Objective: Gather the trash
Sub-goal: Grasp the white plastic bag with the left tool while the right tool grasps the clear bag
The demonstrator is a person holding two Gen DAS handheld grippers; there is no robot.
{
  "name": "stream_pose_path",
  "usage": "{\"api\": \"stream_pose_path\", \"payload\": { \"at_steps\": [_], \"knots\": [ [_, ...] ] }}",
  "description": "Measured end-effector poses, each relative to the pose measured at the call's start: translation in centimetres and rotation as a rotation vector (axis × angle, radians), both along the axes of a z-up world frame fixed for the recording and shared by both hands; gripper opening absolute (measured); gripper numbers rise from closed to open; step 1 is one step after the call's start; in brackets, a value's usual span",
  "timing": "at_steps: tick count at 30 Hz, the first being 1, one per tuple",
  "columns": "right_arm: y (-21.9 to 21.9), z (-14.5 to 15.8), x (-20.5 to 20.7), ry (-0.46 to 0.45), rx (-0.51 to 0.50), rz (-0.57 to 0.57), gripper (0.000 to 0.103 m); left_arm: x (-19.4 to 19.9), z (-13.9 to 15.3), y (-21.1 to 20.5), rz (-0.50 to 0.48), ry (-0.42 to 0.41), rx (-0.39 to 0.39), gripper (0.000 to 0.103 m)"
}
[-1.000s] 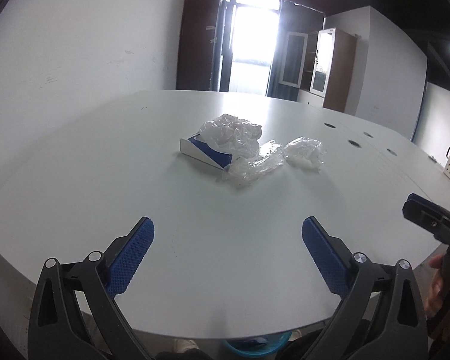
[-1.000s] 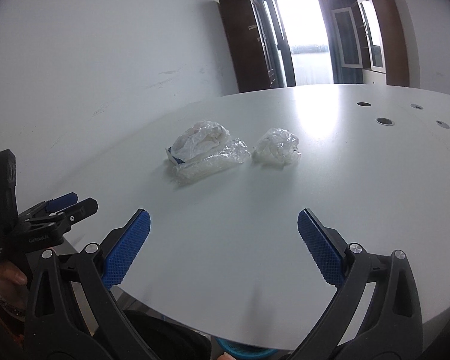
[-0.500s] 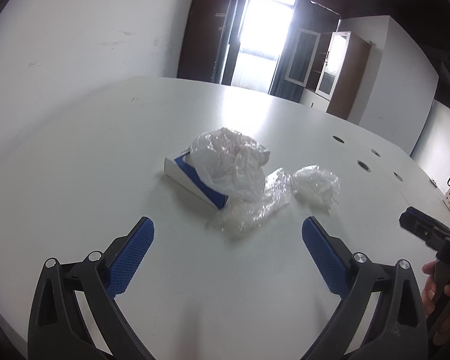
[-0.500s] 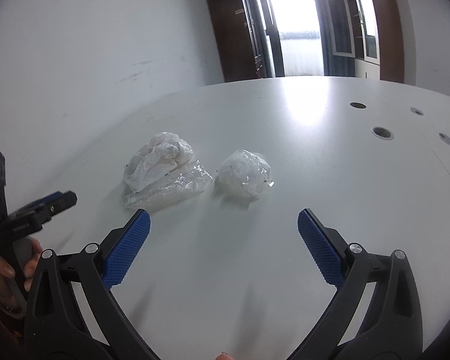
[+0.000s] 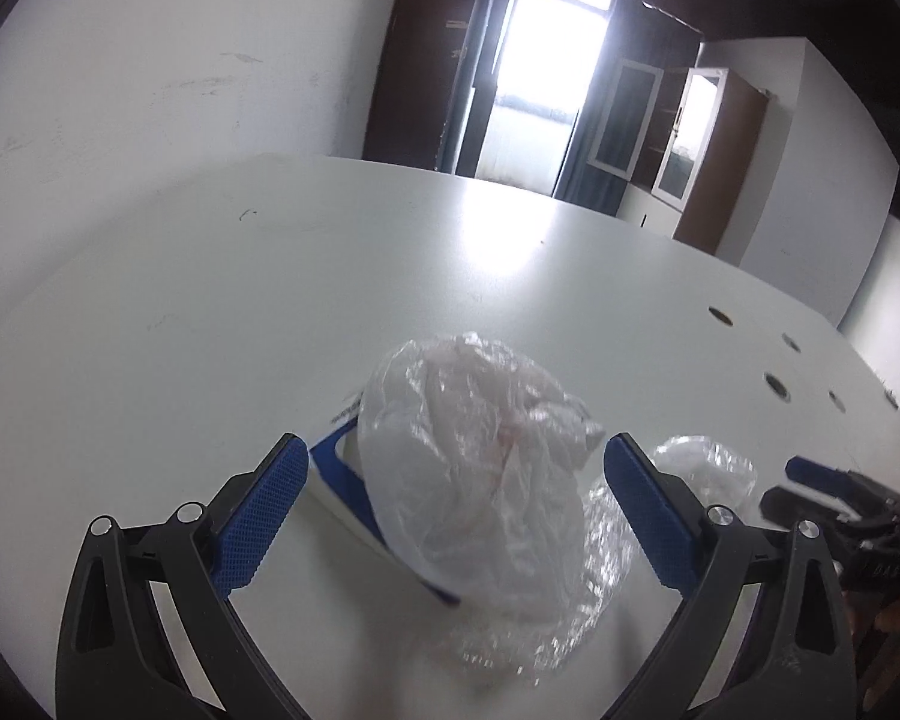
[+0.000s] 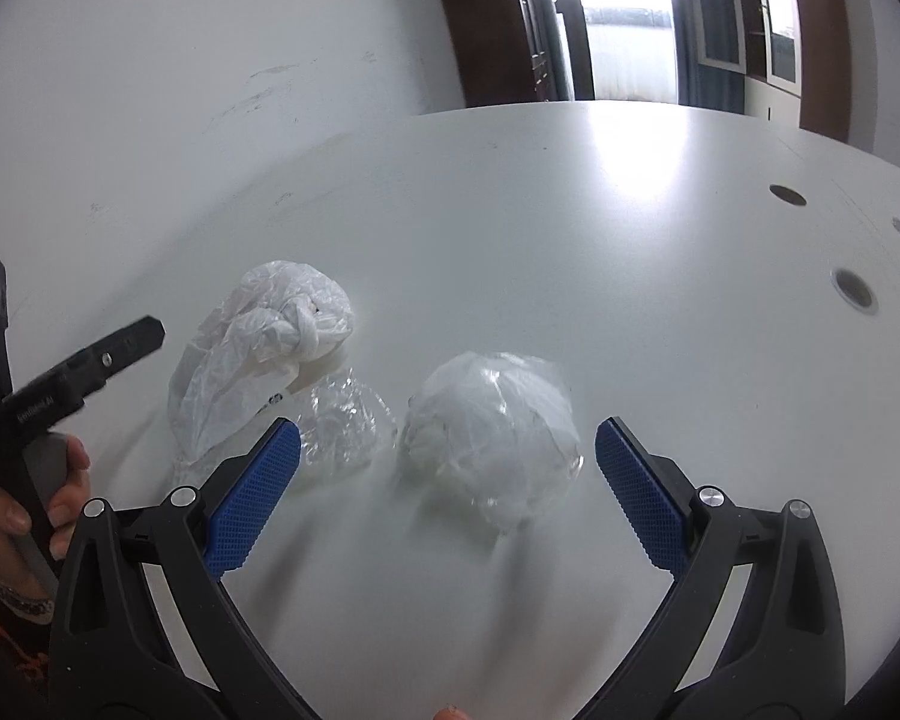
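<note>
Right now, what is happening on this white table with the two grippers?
A person is clearing trash with a handheld gripper in each hand. The left gripper, jaws wide open, is around the knotted white plastic bag that lies on a blue and white box. The right gripper, also open, faces the crumpled clear plastic ball. A clear wrapper lies between the two. Nothing is gripped yet; all of it rests on the table.

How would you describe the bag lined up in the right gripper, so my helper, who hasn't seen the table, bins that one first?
On the white table, three pieces of clear plastic trash lie in a row. It is the rightmost one, the balled-up plastic bag, lying apart between the open right gripper's pads. Unlike the knotted bag and the flat cellophane wrapper, it is a round, tight wad.
</note>
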State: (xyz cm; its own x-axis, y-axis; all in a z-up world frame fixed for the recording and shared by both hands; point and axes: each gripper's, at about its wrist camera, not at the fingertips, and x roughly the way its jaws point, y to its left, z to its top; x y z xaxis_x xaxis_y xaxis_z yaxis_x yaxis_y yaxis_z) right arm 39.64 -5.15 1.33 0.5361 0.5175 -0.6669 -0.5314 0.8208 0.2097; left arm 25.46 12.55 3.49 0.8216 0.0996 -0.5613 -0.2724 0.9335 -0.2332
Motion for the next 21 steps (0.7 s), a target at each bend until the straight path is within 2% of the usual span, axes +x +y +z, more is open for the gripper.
{"api": "stream_pose_path", "payload": {
  "at_steps": [3, 4, 6, 8, 9, 14, 21],
  "knots": [
    [0.4, -0.7, 1.4, -0.011, -0.021, -0.014, 0.094, 1.4, -0.1, 0.9, -0.036, -0.030, -0.055, 0.097],
    [0.2, -1.1, 1.7, -0.001, -0.010, -0.018, 0.094, 1.6, -0.5, 0.8, -0.052, -0.035, -0.044, 0.097],
    [0.4, -1.9, 2.5, 0.033, -0.049, -0.021, 0.094, 2.6, -0.7, 0.1, -0.068, 0.048, 0.033, 0.097],
    [0.6, -1.5, 2.0, -0.015, -0.063, -0.010, 0.094, 2.7, -0.7, -0.6, -0.126, 0.040, 0.058, 0.097],
    [0.5, -1.4, 2.0, -0.011, -0.064, -0.013, 0.094, 2.8, -0.9, -0.8, -0.132, 0.053, 0.063, 0.097],
    [0.6, -1.9, 1.9, 0.001, -0.091, -0.021, 0.094, 3.2, -2.4, -0.9, -0.118, 0.148, 0.052, 0.097],
    [1.1, -2.7, 1.8, 0.052, -0.082, 0.012, 0.093, 3.7, -3.6, 0.3, -0.091, 0.182, 0.021, 0.093]
  ]
}}
